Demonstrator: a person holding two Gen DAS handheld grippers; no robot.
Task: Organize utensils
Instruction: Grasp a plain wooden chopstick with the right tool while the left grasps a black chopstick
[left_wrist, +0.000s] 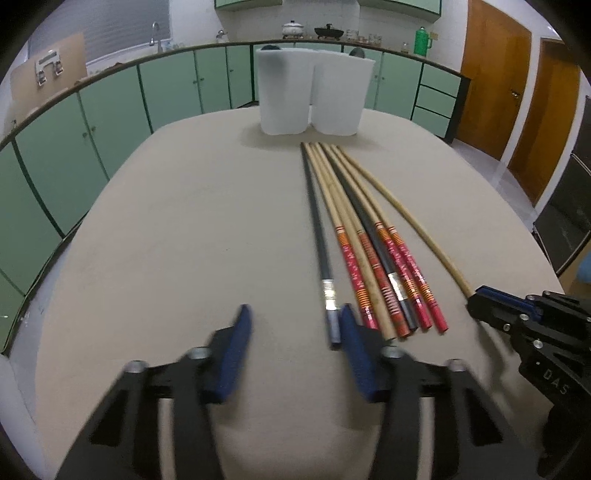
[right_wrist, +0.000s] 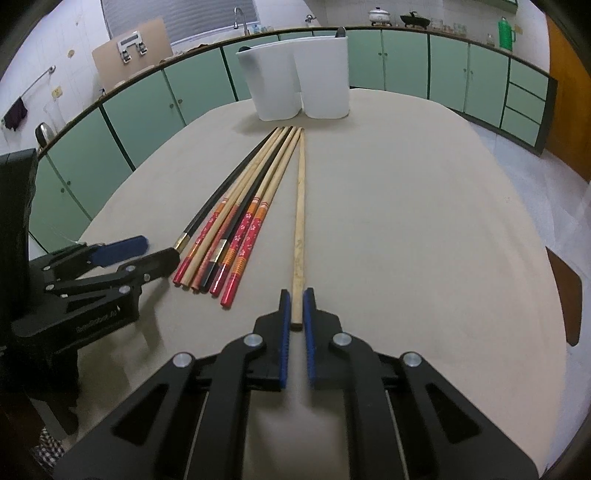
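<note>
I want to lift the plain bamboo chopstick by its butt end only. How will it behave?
The plain bamboo chopstick looks thin, stiff and light, so it should lift rigidly. The right gripper clamps only its butt end, so the far tip may sag or swivel.

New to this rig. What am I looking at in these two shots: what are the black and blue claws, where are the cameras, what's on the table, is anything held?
No robot here: a person carries a two-finger gripper in each hand, and each gripper has a fisheye camera looking forward along its fingers. One picture is the left gripper's view, the other the right's.

On the beige table lie several chopsticks, some red-patterned at the handle end and two black, side by side. Behind them stands a white two-part utensil holder.

The right gripper is shut on a plain wooden chopstick lying apart from the group. The left gripper is open and holds nothing; the black chopstick lies just inside its right finger.
</note>
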